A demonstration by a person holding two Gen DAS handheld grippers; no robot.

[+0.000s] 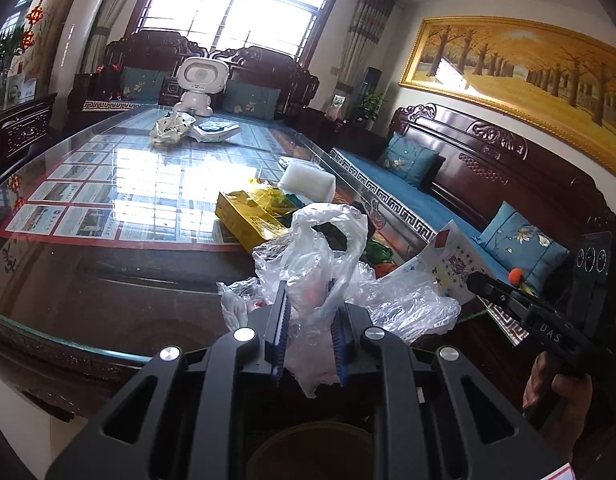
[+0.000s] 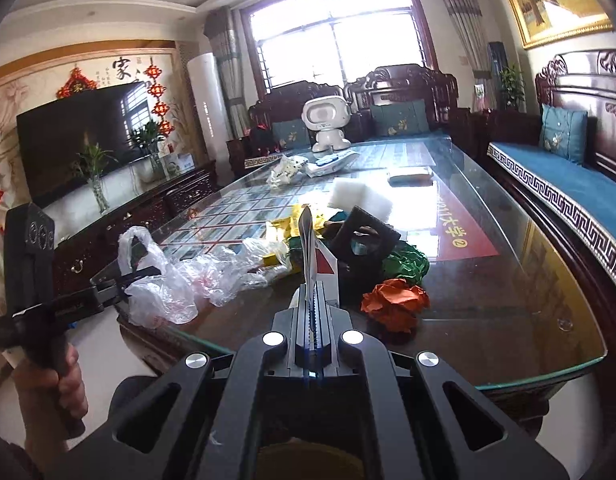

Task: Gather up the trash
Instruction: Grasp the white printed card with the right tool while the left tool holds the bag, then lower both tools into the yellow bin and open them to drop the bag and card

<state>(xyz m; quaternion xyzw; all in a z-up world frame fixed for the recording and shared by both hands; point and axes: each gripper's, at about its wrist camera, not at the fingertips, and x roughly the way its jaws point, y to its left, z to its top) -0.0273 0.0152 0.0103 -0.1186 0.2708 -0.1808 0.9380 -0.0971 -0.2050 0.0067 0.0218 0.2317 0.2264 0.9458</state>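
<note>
My left gripper [image 1: 310,312] is shut on a clear plastic bag [image 1: 328,264] at the near edge of the glass table; the bag also shows in the right wrist view [image 2: 179,280]. My right gripper [image 2: 314,300] is shut on a flat printed paper card [image 2: 308,240], held edge-on above the table; the card shows in the left wrist view [image 1: 448,268]. On the table lie a yellow box [image 1: 247,216], a crumpled orange paper [image 2: 394,304], green paper [image 2: 408,266], a black foam frame [image 2: 364,236] and a white foam block [image 2: 360,196].
A white toy robot [image 2: 328,124] stands at the table's far end, with crumpled white wrappers [image 2: 285,170] and a packet [image 2: 332,162] near it. Dark wooden sofas with blue cushions [image 2: 564,196] run along the right side. A TV [image 2: 79,136] stands left.
</note>
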